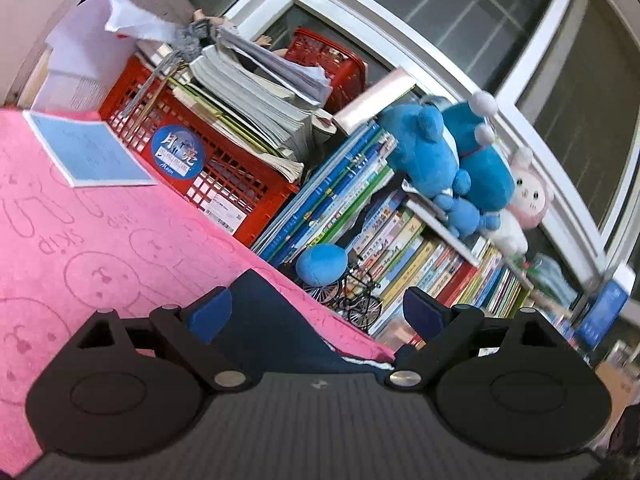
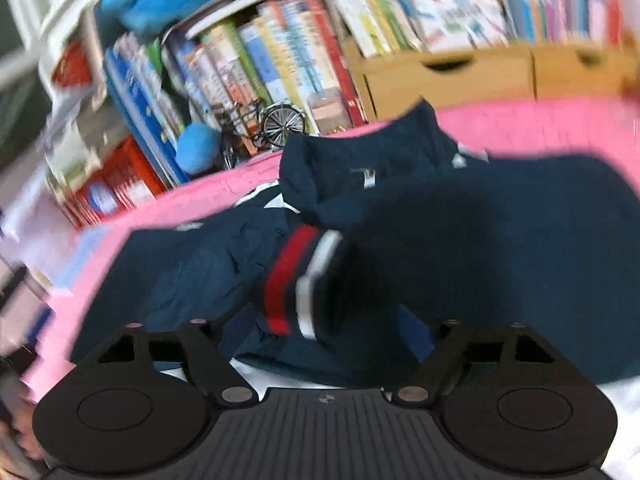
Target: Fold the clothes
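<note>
A navy garment (image 2: 460, 240) lies crumpled on the pink blanket (image 2: 540, 128), with a red and white striped cuff (image 2: 296, 280) near its middle. My right gripper (image 2: 316, 334) hovers just over that cuff. Its jaws stand wide apart and the pads do not press on the cloth; the view is blurred. In the left wrist view a corner of the navy garment (image 1: 272, 320) reaches up onto the pink blanket (image 1: 100, 248). My left gripper (image 1: 316, 312) stands open above this corner, its blue pads (image 1: 210, 312) clear of the cloth.
Behind the blanket's edge are rows of books (image 1: 360, 208), a red crate (image 1: 208, 160) stacked with papers, blue and pink plush toys (image 1: 460, 168), a small model bicycle (image 2: 260, 124) and wooden drawers (image 2: 480, 72). A thin blue booklet (image 1: 88, 152) lies on the blanket.
</note>
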Action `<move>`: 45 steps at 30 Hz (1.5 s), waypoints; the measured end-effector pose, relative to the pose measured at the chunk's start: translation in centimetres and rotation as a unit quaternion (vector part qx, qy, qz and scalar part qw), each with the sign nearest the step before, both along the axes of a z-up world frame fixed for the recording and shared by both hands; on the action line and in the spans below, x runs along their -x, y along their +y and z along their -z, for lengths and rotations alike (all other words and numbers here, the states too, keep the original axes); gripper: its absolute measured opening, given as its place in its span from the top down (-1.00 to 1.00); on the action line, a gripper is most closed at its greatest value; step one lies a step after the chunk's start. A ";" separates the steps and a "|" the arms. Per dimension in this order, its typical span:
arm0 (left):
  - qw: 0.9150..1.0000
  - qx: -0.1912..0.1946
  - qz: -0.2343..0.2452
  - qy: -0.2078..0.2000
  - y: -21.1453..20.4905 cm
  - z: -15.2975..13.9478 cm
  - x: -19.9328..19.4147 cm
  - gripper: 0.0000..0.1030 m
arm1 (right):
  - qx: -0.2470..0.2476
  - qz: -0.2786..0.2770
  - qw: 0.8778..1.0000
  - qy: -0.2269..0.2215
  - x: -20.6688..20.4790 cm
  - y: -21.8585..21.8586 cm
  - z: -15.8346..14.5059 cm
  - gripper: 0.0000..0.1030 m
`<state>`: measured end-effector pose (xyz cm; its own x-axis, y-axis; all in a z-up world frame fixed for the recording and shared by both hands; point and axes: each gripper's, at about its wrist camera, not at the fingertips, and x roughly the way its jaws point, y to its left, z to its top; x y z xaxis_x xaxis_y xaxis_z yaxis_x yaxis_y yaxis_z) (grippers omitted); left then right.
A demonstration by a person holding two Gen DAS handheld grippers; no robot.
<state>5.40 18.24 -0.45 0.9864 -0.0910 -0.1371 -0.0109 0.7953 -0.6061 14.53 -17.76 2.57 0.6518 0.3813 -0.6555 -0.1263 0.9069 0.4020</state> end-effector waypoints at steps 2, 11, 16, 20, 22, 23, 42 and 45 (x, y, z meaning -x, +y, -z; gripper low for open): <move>1.000 -0.020 0.002 0.001 -0.6 -0.1 -0.1 -0.82 | -0.003 0.005 1.000 0.001 -0.7 0.4 0.6 -0.57; 0.994 -0.096 0.028 -0.032 -3.3 -0.7 0.5 -0.82 | 0.048 -0.067 0.994 -0.067 -3.3 6.7 -3.5 0.64; 0.981 -0.156 0.082 -0.081 -5.8 -1.2 1.4 -0.84 | 0.073 -0.113 0.977 -0.165 -2.5 8.8 -11.0 0.65; 0.965 -0.158 0.187 -0.092 -8.3 -1.9 1.6 -0.91 | 0.109 -0.138 0.963 -0.202 -1.9 10.3 -14.5 0.65; 0.950 -0.201 0.224 -0.084 -10.7 -2.4 1.4 -0.95 | 0.129 -0.150 0.958 -0.207 -2.1 11.0 -15.3 0.65; 0.941 -0.223 0.242 -0.081 -11.9 -2.7 1.3 -0.96 | 0.135 -0.154 0.956 -0.209 -2.1 11.2 -15.7 0.65; 0.871 -0.469 0.016 0.145 -9.8 0.6 -0.5 -1.00 | 0.105 -0.016 0.991 -0.079 -4.8 -2.5 -3.3 0.64; 0.865 -0.472 0.008 0.170 -9.8 0.7 -2.3 -1.00 | 0.134 -0.007 0.984 -0.118 -3.7 -2.7 -4.6 0.64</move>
<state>7.70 8.45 -1.11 0.8743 0.2069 -0.4391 -0.0460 0.9359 0.3494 18.21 -20.48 7.20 0.7941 0.2261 -0.5642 -0.2012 0.9737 0.1070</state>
